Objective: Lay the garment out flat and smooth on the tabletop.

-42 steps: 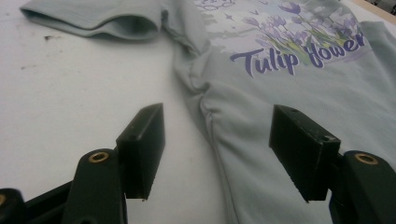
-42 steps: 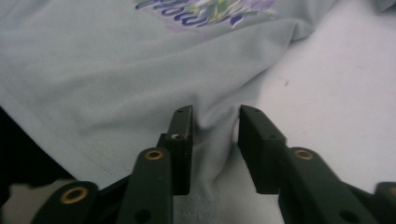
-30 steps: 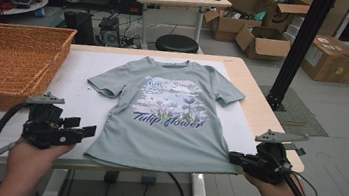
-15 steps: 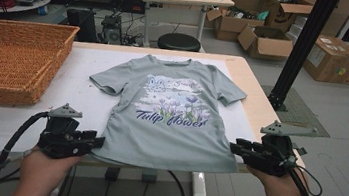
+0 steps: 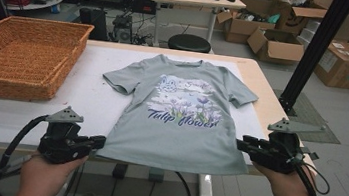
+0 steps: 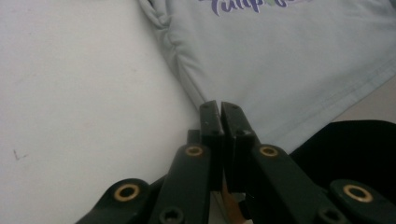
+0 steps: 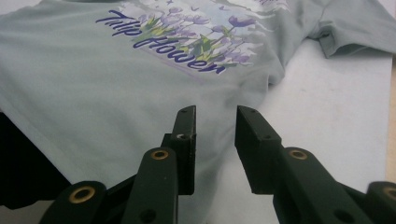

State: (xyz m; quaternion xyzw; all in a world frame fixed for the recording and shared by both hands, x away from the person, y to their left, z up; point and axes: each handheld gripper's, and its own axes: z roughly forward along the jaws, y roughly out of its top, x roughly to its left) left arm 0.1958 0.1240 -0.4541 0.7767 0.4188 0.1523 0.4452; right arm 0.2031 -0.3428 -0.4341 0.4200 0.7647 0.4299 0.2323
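A pale grey-green t-shirt (image 5: 178,133) printed "Tulip flower" lies flat, front up, on the white table top (image 5: 35,111), its hem toward me. My left gripper (image 5: 101,142) is at the shirt's lower left corner. In the left gripper view its jaws (image 6: 219,106) have just been closing and now stand shut on the edge of the t-shirt (image 6: 289,60), which puckers beside them. My right gripper (image 5: 240,144) is at the lower right corner. Its jaws (image 7: 215,112) have just been opening and stand apart over the side edge of the t-shirt (image 7: 93,70), not pressing on it.
A large wicker basket (image 5: 21,59) stands on the table at the far left. A black slanted post (image 5: 314,49) rises past the table's right edge. A round stool (image 5: 189,43), a desk and cardboard boxes stand beyond the far edge.
My left gripper has moved right and a little down to the shirt's lower left corner. The right gripper has stayed by the lower right corner.
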